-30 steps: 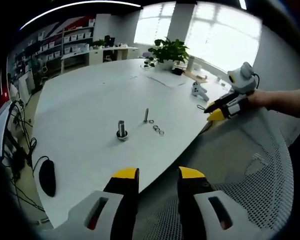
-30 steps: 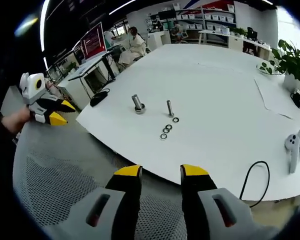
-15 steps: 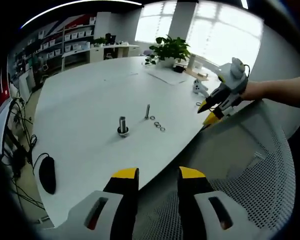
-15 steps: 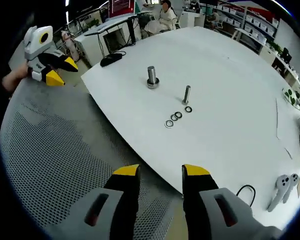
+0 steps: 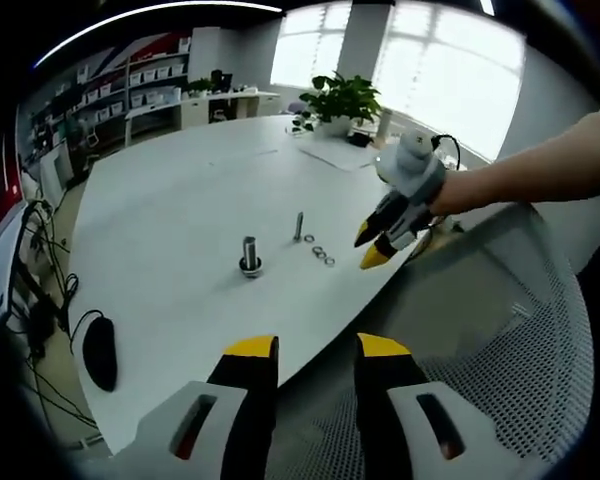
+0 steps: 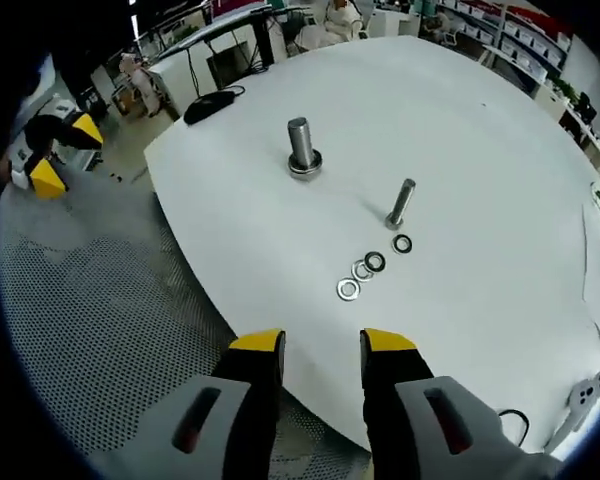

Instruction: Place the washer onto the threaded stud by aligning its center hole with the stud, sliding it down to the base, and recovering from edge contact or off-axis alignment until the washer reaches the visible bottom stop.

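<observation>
Right hand-held gripper [image 6: 321, 346]: its yellow-tipped jaws are standing spread apart with nothing between them, hanging over the near edge of the counter [image 6: 500, 160]; in the left gripper view it [image 5: 375, 243] is reaching in from the right, held by a person's hand that is mostly hidden behind it.
Left hand-held gripper [image 5: 315, 350]: it is hovering off the counter's edge [image 5: 160, 210] with its jaws parted and empty; in the right gripper view it [image 6: 42, 150] is sitting at the far left, partly cut off by the dark edge.
Washers [image 6: 372, 264]: four are lying flat in a short curved row on the counter, just beyond the right jaws; in the left gripper view they [image 5: 320, 252] are showing only as tiny rings.
Thin stud [image 6: 400, 203]: it is standing by the last washer, appearing tilted; its threads are too small to make out.
Thick stud [image 6: 301, 148]: it is standing upright on a round base, well apart from the washers; whether a washer is sitting on that base cannot be told.
Mouse [image 6: 213, 99]: it is lying dark near the counter's far-left edge.
</observation>
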The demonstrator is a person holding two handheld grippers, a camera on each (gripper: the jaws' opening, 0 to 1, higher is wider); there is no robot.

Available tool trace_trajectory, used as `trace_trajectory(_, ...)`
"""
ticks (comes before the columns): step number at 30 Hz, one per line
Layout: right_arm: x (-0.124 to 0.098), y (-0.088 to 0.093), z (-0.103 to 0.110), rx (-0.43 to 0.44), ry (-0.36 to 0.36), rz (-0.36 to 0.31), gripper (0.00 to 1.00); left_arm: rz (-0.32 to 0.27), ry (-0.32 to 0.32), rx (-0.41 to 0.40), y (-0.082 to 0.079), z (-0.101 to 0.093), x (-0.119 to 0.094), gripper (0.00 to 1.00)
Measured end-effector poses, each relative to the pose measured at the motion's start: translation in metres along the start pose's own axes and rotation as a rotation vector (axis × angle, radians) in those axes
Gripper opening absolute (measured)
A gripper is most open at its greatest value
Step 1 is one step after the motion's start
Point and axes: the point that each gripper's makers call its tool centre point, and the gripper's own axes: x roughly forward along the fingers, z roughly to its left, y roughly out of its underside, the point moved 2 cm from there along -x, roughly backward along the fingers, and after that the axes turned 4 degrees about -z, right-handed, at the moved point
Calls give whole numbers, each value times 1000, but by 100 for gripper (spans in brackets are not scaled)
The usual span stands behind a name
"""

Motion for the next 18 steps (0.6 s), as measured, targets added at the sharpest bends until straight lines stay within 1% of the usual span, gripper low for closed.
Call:
trace_trajectory(4,9,-3,-6,18,2,25,33,8,-4,-1,2,1,0,28)
trace_trajectory(7,14,-8,-5,27,10,14,32,5,-6,0,1,1,1,27)
trace_trajectory(10,24,-6,-9,28,16,25,30,7,-10,-2,1,2,0,26)
trace_trajectory(12,30,-3,-11,54,13,52,30,15,-10,0,3,3,1,26)
trace_trajectory(14,33,-5,-13,65,11,44,28,19,-12,4,3,3,1,26)
trace_trajectory(16,35,-5,-14,68,15,45,26,11,-17,2,2,4,1,26)
trace_trajectory(18,38,-4,-15,54,23,60,25,0,-24,-6,0,6,-1,25)
